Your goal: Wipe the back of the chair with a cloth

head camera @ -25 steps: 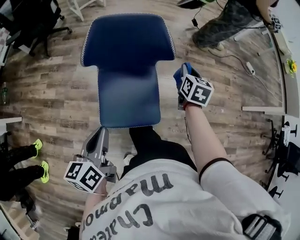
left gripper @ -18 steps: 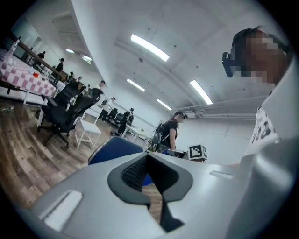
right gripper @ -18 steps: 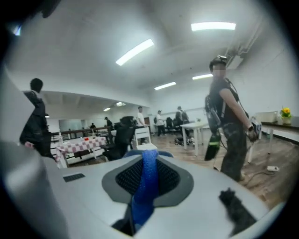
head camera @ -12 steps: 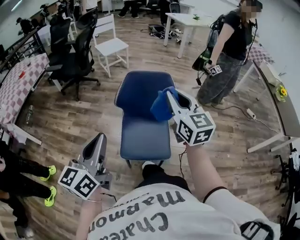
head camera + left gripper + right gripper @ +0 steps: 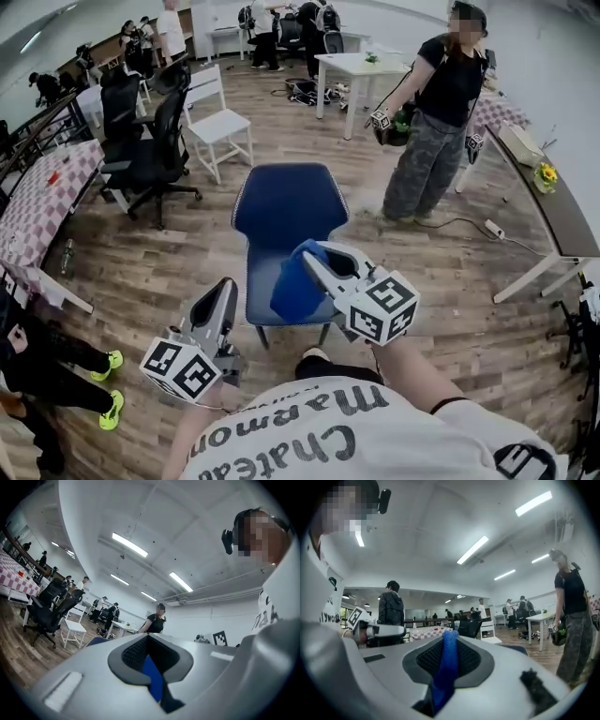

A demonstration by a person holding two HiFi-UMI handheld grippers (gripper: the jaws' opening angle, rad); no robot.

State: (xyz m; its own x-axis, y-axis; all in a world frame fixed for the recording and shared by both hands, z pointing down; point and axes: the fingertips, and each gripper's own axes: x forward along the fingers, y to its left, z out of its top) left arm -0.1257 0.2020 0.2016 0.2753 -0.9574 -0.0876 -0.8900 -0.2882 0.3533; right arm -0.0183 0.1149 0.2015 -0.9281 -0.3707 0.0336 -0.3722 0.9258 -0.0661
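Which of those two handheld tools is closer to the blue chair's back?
Right. The right gripper, holding the cloth, hangs over the seat; the left gripper sits off the seat's near-left corner.

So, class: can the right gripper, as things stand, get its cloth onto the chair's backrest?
Probably yes. The right gripper holds the cloth over the seat, and nothing stands between it and the backrest; the rear face is turned away.
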